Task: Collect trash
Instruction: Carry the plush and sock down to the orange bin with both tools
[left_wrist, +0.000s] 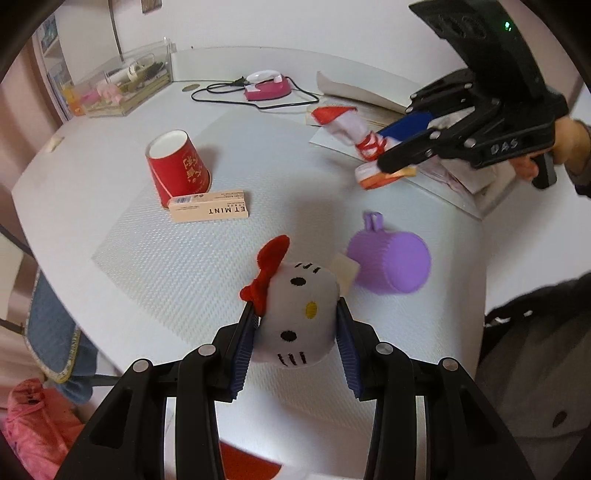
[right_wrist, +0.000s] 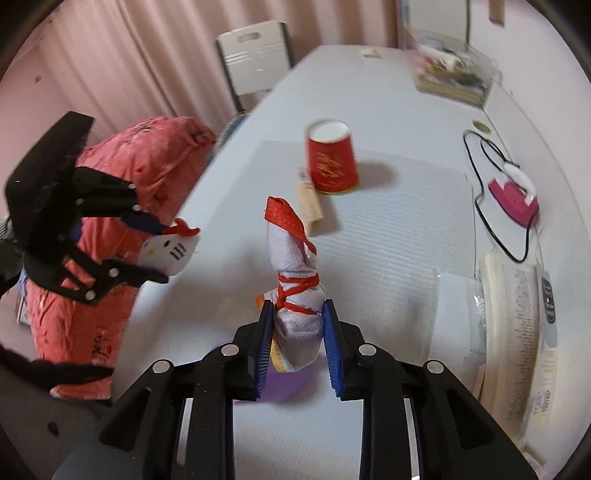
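You are clamping the left gripper (left_wrist: 295, 325) on the white cat plush (left_wrist: 295, 317), its pads pressing the soft sides; being light and squashy, it is likely needing only a gentle hold across the middle. You are pinching the right gripper (right_wrist: 297, 325) on the base of the string-tied white bundle (right_wrist: 295, 288), which is standing upright between the pads, soft and light. Farther off on the desk (left_wrist: 110, 206), the red paper cup (left_wrist: 177, 162) and mint box (left_wrist: 210, 210) are lying apart.
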